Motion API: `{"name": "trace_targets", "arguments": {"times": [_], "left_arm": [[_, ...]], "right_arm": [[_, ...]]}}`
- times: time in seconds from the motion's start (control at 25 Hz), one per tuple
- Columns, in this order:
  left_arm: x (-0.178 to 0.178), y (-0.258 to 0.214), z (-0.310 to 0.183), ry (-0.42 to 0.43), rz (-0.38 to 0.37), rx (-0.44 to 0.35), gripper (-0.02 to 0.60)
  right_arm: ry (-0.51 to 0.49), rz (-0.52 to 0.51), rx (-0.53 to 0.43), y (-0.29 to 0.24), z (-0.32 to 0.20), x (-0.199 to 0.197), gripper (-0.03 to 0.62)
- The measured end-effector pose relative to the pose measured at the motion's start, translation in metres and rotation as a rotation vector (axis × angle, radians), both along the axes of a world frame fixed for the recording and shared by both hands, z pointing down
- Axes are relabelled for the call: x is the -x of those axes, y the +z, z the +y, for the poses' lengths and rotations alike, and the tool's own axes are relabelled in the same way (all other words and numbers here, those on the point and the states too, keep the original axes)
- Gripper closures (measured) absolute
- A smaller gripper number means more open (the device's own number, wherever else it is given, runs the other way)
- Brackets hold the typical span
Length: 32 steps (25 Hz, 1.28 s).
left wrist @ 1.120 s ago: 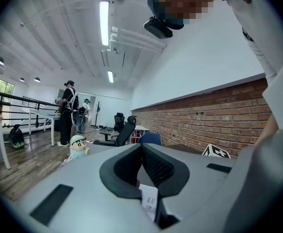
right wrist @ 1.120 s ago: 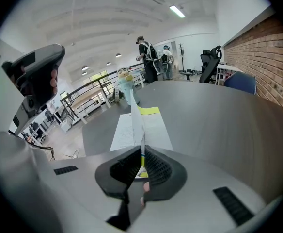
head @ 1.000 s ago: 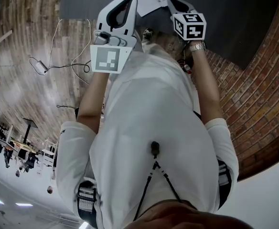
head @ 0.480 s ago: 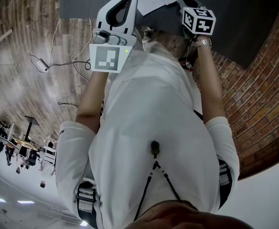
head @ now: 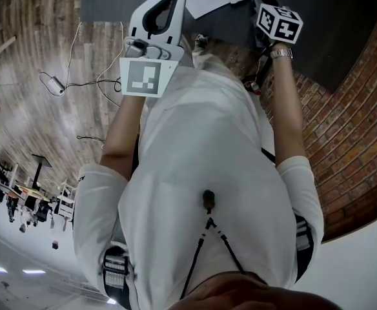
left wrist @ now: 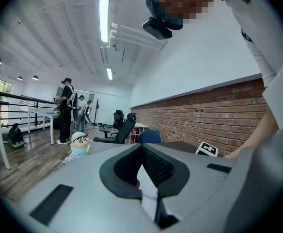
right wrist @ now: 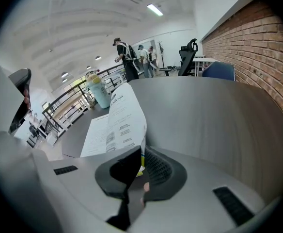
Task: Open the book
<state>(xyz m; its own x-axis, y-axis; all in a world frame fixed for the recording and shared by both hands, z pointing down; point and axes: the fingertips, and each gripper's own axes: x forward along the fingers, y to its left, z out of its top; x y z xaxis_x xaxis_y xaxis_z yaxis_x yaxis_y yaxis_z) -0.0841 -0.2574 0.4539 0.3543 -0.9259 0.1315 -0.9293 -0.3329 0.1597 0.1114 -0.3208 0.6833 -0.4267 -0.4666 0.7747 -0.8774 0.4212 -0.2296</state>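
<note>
Dark grey table [head: 330, 18], book [right wrist: 102, 135] lying open flat on it. Right gripper [right wrist: 140, 154] clamped on one page [right wrist: 127, 113], which stands up curling off the book. Left gripper [left wrist: 141, 166] jaws pressed together, strip of white printed paper [left wrist: 150, 198] pinched between them

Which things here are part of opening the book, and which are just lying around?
Job: book; right hand-held gripper and left hand-held gripper, both pinching its paper.
Lying about: toy figure; floor cable; office chair.
</note>
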Motion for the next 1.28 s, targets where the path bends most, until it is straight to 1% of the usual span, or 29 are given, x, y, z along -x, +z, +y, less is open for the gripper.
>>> {"name": "trace_targets", "arguments": {"times": [0.4,0.76,1.08,1.28], "left_arm": [[0.003,0.005,0.004,-0.003,0.002,0.011,0.56],[0.015,0.004,-0.009,-0.021,-0.006,0.02,0.56],[0.007,0.009,-0.007,-0.013,-0.007,0.027,0.56],[0.01,0.014,-0.011,-0.016,-0.007,0.038,0.56]], "right_arm": [[0.049,0.027,0.003,0.013,-0.012,-0.021,0.546],[0.066,0.088,-0.013,0.017,-0.041,-0.036,0.546],[0.082,0.12,-0.01,0.029,-0.047,-0.056,0.546],[0.083,0.143,-0.005,0.035,-0.057,-0.061,0.546]]}}
